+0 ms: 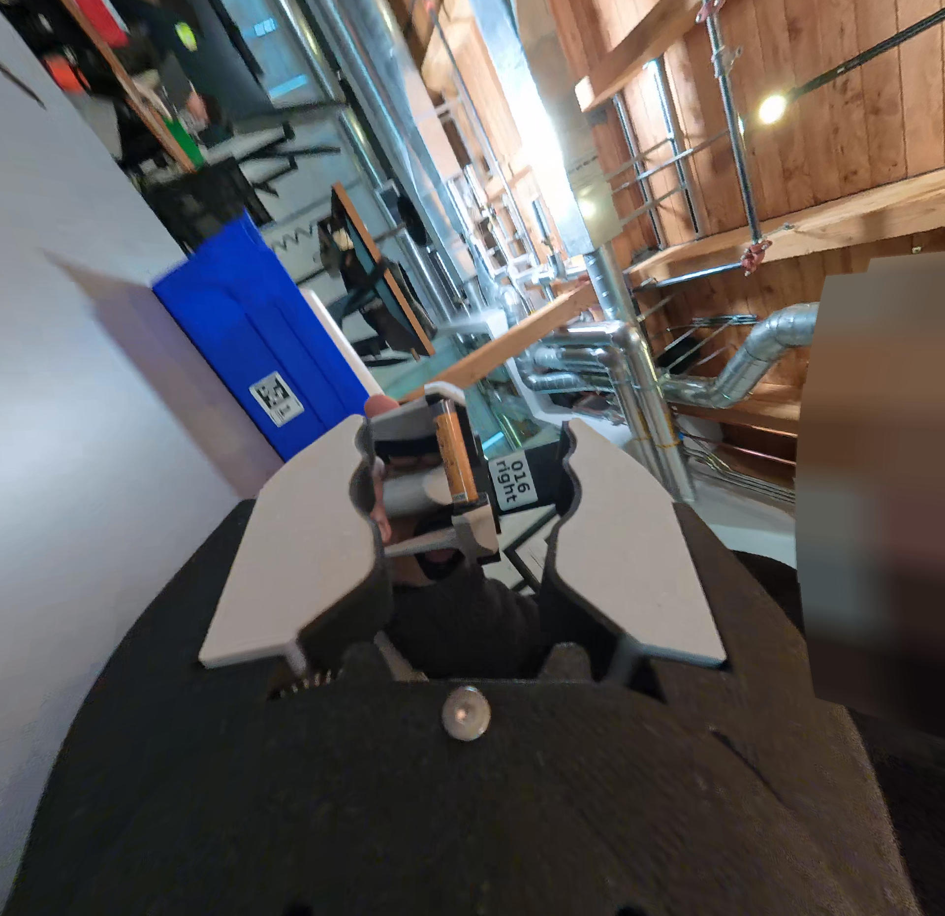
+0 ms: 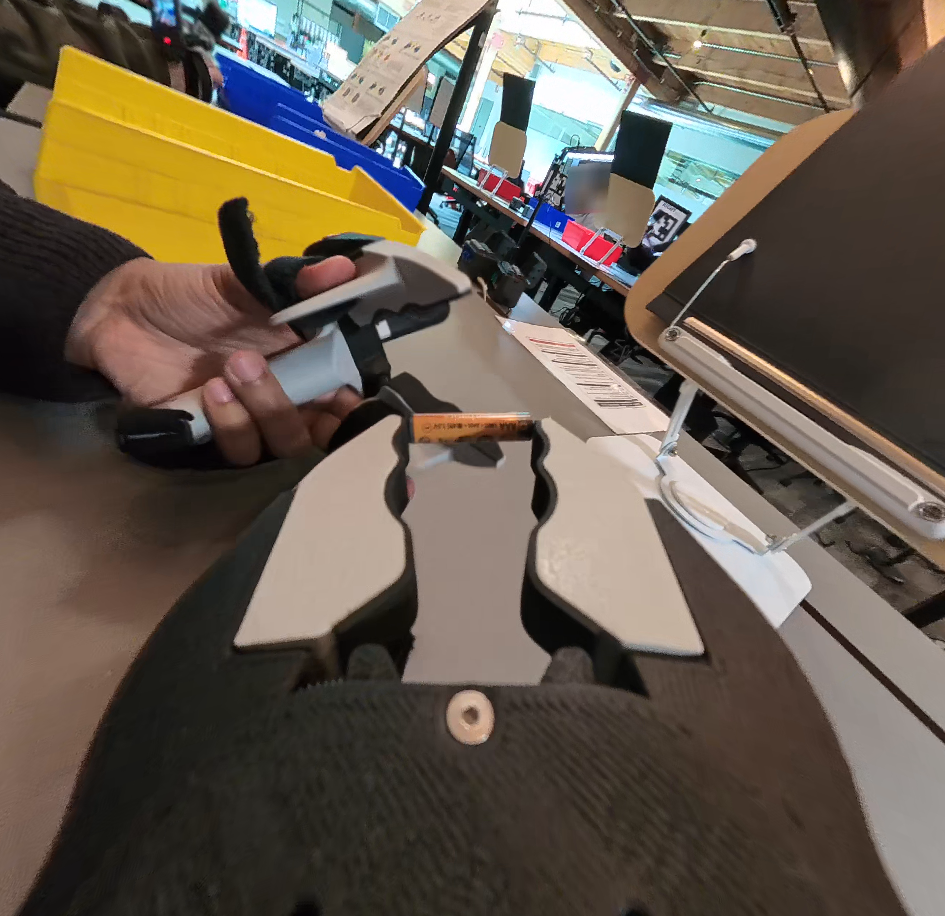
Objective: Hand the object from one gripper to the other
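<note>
An orange battery (image 2: 470, 426) is clamped end to end between the tips of my right gripper (image 2: 469, 425), just above the table. My left gripper (image 1: 466, 431) is open wide and empty. Straight ahead of it the battery (image 1: 455, 451) stands upright in the right gripper (image 1: 457, 457), roughly level with my left fingertips and apart from both. In the right wrist view the left gripper (image 2: 460, 370), held by a hand (image 2: 179, 329), comes in from the left with one finger above the battery and one just below it.
A yellow bin (image 2: 179, 175) and a blue bin (image 2: 307, 119) stand on the table's far left. A tilted dark board on a wire stand (image 2: 818, 303) is close on the right. A printed sheet (image 2: 578, 370) lies on the grey table (image 2: 460, 339). The blue bin (image 1: 255, 339) also shows in the left wrist view. Only a small space, under 4 cm, lies between the two pairs of fingers.
</note>
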